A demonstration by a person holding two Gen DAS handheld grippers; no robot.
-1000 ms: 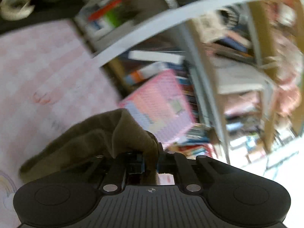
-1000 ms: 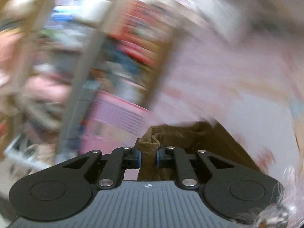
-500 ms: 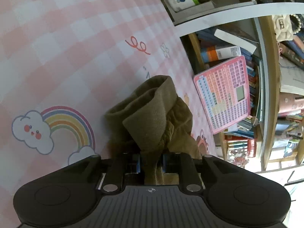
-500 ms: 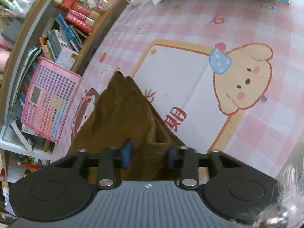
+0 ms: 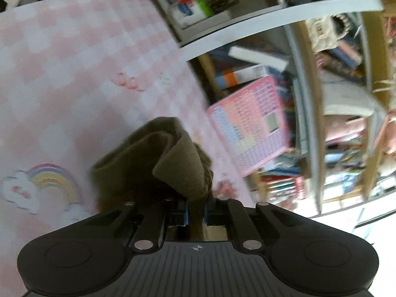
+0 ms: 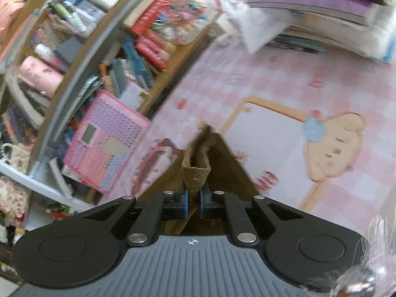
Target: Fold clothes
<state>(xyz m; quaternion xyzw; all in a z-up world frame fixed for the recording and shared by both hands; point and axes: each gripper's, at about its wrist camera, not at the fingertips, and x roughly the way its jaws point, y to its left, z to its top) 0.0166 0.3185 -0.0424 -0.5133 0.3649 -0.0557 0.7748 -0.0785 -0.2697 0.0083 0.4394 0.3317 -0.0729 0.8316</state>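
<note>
An olive-brown garment (image 5: 148, 163) lies bunched on a pink checked mat (image 5: 74, 74). A thick fold of it rises into my left gripper (image 5: 196, 212), whose jaws are closing tight with the cloth pinched between the blue pads. In the right wrist view the same garment (image 6: 222, 170) spreads as a dark wedge on the mat (image 6: 272, 79). Its ribbed edge (image 6: 195, 175) stands up just ahead of my right gripper (image 6: 193, 204). Those jaws are closing too, and cloth fills the narrow gap between them. The rest of the garment is hidden under both gripper bodies.
A pink toy tablet (image 5: 250, 128) (image 6: 106, 143) leans against the crowded bookshelves (image 6: 148, 37) along the mat's far edge. The mat is printed with a rainbow (image 5: 49, 180) and a cartoon animal (image 6: 331, 146). Stacked books and a white bag (image 6: 321, 5) sit at the back right.
The right jaws, apart around the cloth half a second ago, have closed on it. Both views have swung up toward the shelves. The left gripper kept its fold.
</note>
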